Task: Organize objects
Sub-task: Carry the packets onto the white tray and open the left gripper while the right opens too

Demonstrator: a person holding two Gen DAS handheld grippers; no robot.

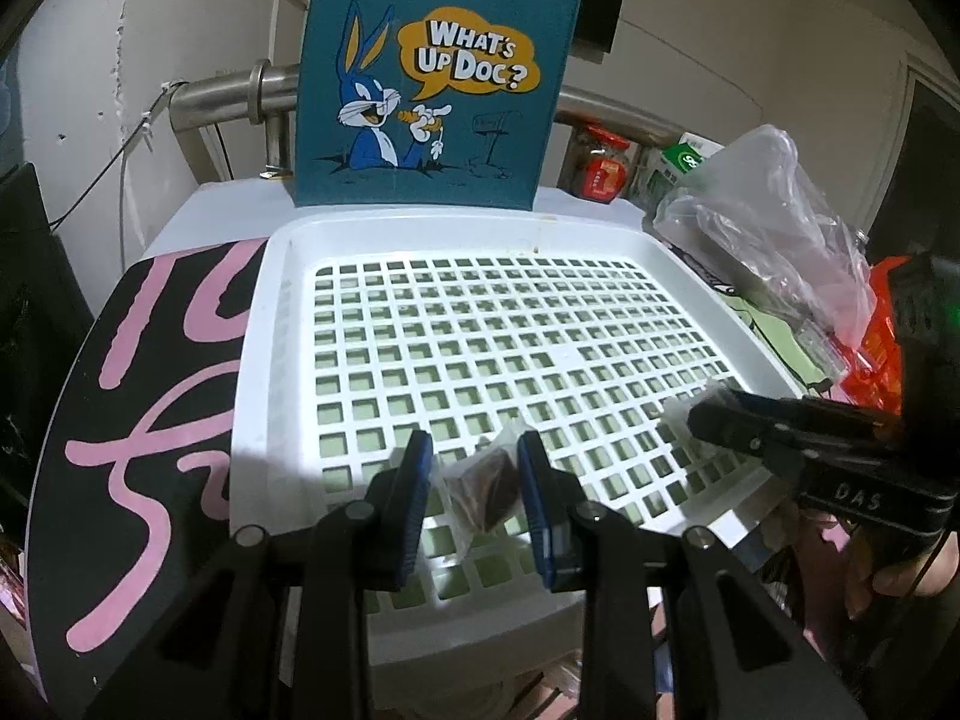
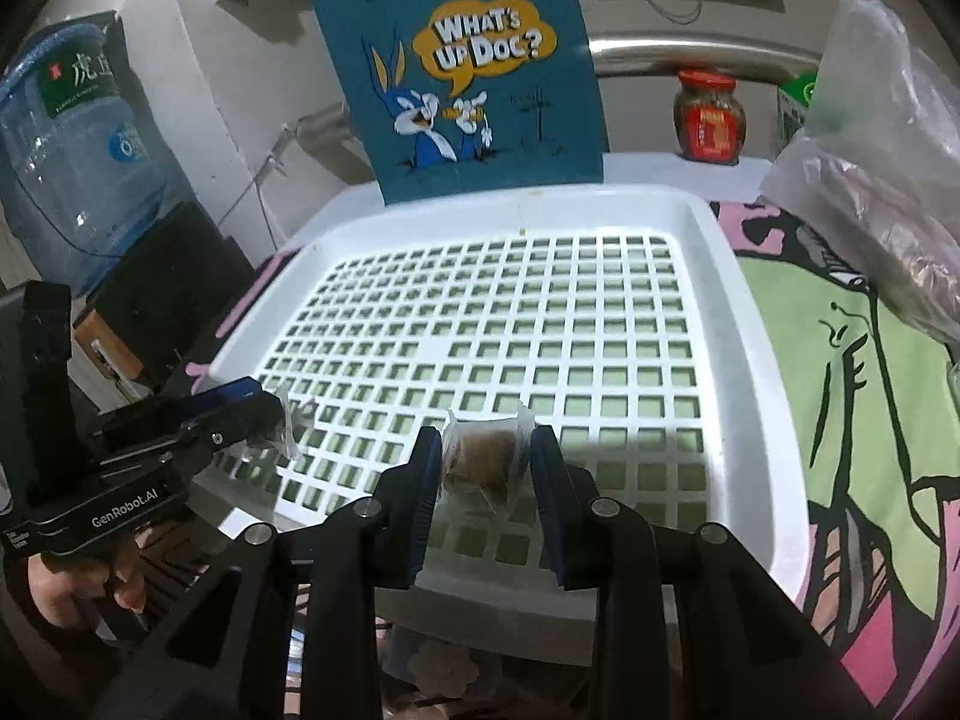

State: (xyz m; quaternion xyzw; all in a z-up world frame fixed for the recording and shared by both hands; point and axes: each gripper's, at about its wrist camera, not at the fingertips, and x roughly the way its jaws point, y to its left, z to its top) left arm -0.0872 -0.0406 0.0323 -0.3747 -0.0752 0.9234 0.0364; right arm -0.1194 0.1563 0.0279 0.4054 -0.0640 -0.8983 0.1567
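A white perforated tray (image 1: 282, 324) (image 2: 738, 324) lies in front of a teal Bugs Bunny bag (image 1: 438, 78) (image 2: 468, 72). My left gripper (image 1: 474, 468) is shut on a clear-wrapped dark brown snack (image 1: 483, 483) over the tray's near edge. It also shows at the left of the right wrist view (image 2: 270, 414), with wrapper (image 2: 297, 420) sticking out. My right gripper (image 2: 483, 462) is shut on a clear-wrapped tan snack (image 2: 483, 462) above the tray's near edge. It enters the left wrist view from the right (image 1: 708, 414), wrapper (image 1: 681, 414) at its tip.
A clear plastic bag (image 1: 768, 228) (image 2: 876, 180) lies right of the tray on a green-and-pink cloth (image 2: 852, 396). A red-lidded jar (image 1: 603, 165) (image 2: 711, 117) and a green carton (image 1: 684, 165) stand behind. A black-and-pink mat (image 1: 132, 420) lies left. A water bottle (image 2: 78, 144) stands far left.
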